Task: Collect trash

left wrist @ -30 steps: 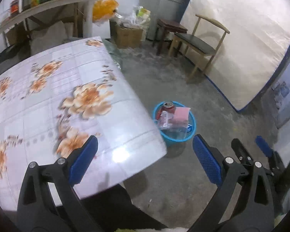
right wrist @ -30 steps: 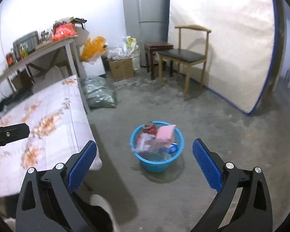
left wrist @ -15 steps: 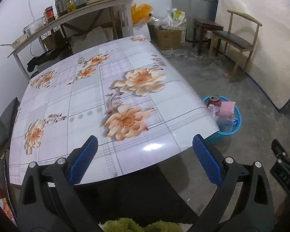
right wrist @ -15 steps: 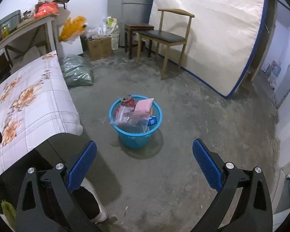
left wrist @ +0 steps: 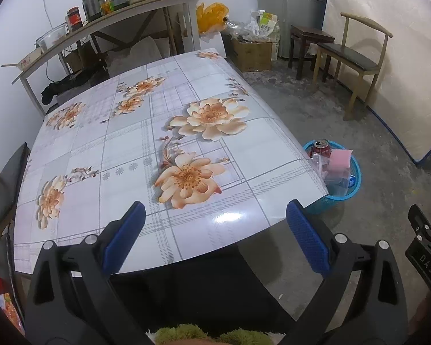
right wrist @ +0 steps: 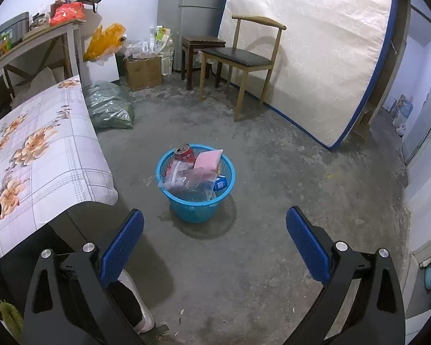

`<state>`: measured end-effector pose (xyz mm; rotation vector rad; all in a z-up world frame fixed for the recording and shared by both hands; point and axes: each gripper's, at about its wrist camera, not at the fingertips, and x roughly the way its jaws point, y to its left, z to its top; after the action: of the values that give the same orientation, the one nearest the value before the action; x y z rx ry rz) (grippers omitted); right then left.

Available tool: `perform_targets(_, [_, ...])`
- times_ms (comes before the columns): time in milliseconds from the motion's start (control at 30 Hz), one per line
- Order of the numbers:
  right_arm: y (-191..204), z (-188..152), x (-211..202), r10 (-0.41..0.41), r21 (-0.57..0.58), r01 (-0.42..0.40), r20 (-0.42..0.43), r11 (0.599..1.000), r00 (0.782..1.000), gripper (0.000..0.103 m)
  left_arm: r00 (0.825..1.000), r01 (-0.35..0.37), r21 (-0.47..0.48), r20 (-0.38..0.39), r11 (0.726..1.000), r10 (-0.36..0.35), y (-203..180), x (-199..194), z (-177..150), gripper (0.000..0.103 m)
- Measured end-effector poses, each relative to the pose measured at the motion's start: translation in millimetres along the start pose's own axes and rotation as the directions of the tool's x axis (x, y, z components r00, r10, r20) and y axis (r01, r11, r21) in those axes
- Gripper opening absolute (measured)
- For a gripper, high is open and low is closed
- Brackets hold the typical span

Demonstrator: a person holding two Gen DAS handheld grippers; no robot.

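Hovering left gripper point(left wrist: 214, 231): fingers spread, empty, table point(left wrist: 123, 149) ahead.
Right gripper point(right wrist: 214, 237): fingers spread, empty.
Basket point(right wrist: 196, 210): on floor ahead of right gripper, trash point(right wrist: 186, 176) inside.

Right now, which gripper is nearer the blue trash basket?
Right. The right gripper faces the blue trash basket across bare floor; the left gripper hangs over the table edge, basket off to its right.
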<state>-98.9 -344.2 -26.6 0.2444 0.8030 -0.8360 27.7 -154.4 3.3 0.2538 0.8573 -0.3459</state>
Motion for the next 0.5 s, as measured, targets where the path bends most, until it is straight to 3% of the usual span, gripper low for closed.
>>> perform_targets(500, [-0.3, -1.0, -0.8, -0.002, -0.002, 0.002, -0.003, 1.000, 1.000, 0.097, 1.000, 0.004, -0.006, -0.007, 1.000, -0.004, 0.9, 1.6, -2.3, 0.094])
